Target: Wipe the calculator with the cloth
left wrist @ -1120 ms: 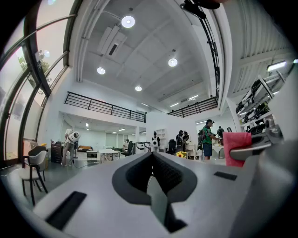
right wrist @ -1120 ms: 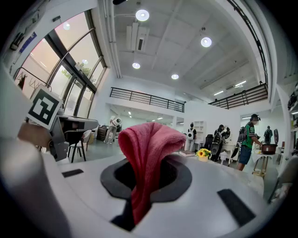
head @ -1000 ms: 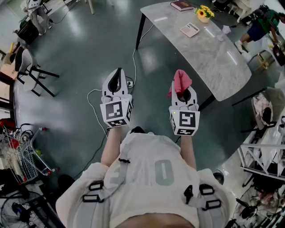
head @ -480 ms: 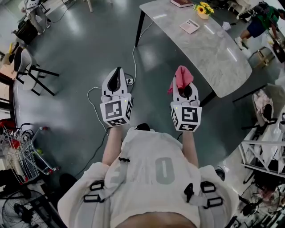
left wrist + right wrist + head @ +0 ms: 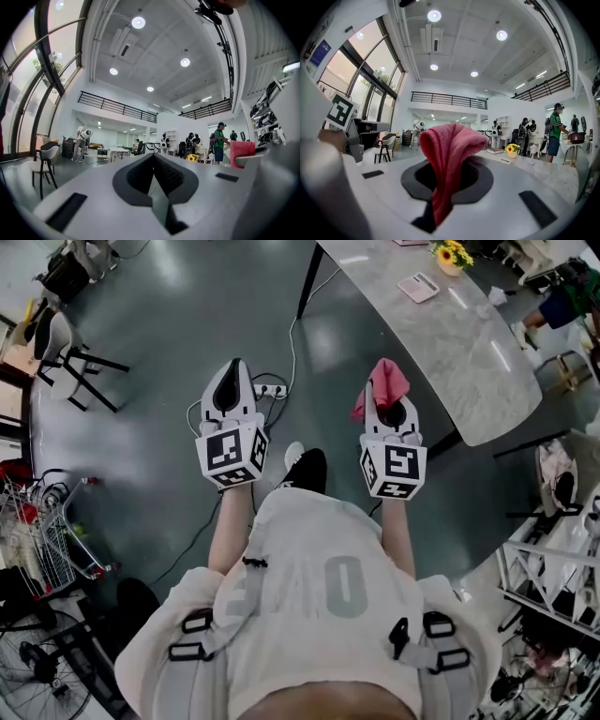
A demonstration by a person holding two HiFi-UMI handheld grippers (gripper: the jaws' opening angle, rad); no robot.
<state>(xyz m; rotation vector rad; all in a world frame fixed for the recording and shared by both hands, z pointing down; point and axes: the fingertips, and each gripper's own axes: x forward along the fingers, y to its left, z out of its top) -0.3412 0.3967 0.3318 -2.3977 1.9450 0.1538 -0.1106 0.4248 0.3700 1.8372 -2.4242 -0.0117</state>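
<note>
We count 2 grippers, 1 cloth, 1 calculator and 1 bench. The left gripper [image 5: 233,373] has its jaws closed together w/ nothing between them. The right gripper [image 5: 383,405] is clamped on the pink cloth [image 5: 386,384], which stands up out of the jaws in a folded hump and hangs down into the slot, so the jaw tips are hidden under it. Both grippers are held side by side over the grey floor [image 5: 169,362], apart from each other, each w/ 1 marker cube. The calculator [image 5: 418,286] lies flat on the grey bench [image 5: 473,371], ahead of the right gripper and off to its right, well apart from the cloth. Its keys and any print are too small to read. Just beyond it stands 1 pot of yellow flowers [image 5: 452,254], cut by the top edge of the head view, and 1 small white crumpled item [image 5: 497,297] we can't identify lies near it. In the right gripper view 1 book [image 5: 495,151] lies beside the flowers, title not legible. On the floor ahead of the left gripper is 1 white power strip [image 5: 265,388] w/ cable. The shirt print is partly covered by straps, so only an "O" [image 5: 345,587] reads clearly. The far people are small and blurred, approx. 5–6.
</note>
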